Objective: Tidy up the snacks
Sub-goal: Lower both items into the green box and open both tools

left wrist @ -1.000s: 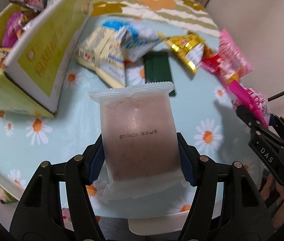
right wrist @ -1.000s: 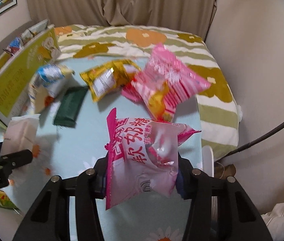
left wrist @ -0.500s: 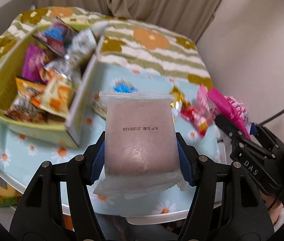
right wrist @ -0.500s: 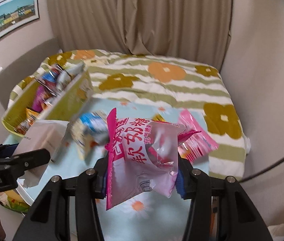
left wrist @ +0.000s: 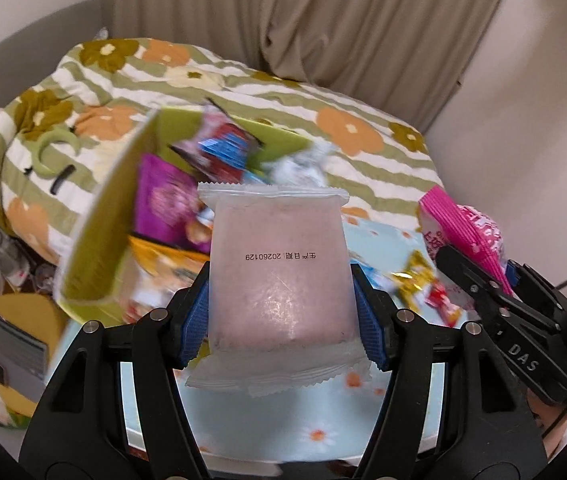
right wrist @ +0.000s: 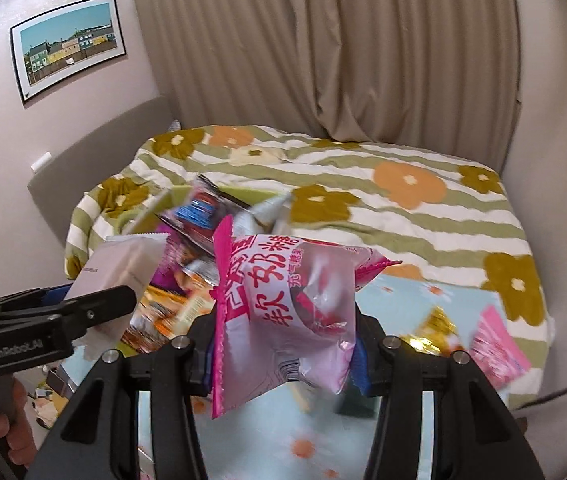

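Observation:
My left gripper (left wrist: 281,320) is shut on a frosted pale pink snack packet (left wrist: 279,284) printed with a date, held upright above the table. Beyond it lies the yellow-green box (left wrist: 99,224), packed with several colourful snack packs. My right gripper (right wrist: 283,352) is shut on a pink and clear candy bag (right wrist: 283,304) with red characters. In the right wrist view the left gripper (right wrist: 55,312) and its pale packet (right wrist: 123,268) show at the left, with the box's snacks (right wrist: 203,208) behind the bag. The right gripper (left wrist: 495,300) and pink bag (left wrist: 463,228) show at the right of the left wrist view.
A gold-wrapped snack (left wrist: 419,276) and a pink packet (right wrist: 495,348) lie on the light blue daisy tablecloth (left wrist: 315,420). Behind the table is a bed with a green-striped floral quilt (right wrist: 403,208), then curtains and walls. Clutter sits on the floor at lower left (left wrist: 11,340).
Both grippers rose and swung left with their packets still held. The view lifted from the loose snacks on the table to the open box and the bed behind it.

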Demonstrator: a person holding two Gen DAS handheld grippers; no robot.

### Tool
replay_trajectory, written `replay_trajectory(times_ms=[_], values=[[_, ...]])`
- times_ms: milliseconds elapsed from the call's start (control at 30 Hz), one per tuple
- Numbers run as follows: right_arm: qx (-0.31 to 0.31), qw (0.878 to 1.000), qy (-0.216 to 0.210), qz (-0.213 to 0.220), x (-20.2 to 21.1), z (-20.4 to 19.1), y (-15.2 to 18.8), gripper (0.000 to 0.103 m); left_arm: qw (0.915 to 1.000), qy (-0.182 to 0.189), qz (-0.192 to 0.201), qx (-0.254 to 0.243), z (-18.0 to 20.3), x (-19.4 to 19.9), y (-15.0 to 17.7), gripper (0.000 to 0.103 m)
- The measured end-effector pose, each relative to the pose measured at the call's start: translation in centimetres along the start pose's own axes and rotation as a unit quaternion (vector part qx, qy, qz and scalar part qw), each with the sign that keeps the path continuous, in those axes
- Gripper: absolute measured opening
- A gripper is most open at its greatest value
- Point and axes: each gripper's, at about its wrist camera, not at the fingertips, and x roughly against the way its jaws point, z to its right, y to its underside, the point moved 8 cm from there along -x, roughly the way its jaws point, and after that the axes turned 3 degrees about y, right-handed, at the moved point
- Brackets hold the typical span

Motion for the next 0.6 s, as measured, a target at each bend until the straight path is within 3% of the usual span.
replay_trajectory(times_ms=[367, 400, 467, 500, 600], values=[[-0.019, 0.999, -0.025, -0.043, -7.1, -7.0, -2.0, 0.046, 0.9982, -0.024, -0.054, -0.004, -10.7, -6.4, -2.5, 0.061], [-0.021, 0.998, -0.024, -0.047, -7.6, -7.4, -1.9, 0.046, 0.9977, -0.029, -0.061, -0.009, -11.3, -7.0, -2.5, 0.065], [-0.024, 0.998, -0.021, -0.054, -8.3, -8.0, -1.7, 0.046, 0.9972, -0.031, -0.067, -0.015, -12.1, -7.5, -2.3, 0.082], [-0.025, 0.998, -0.019, -0.059, -8.7, -8.2, -1.6, 0.046, 0.9972, -0.03, -0.066, -0.017, -12.3, -7.6, -2.2, 0.096], [-0.029, 0.997, -0.013, -0.067, -9.3, -8.7, -1.4, 0.046, 0.9972, -0.031, -0.063, -0.023, -12.9, -7.3, -1.8, 0.101]])
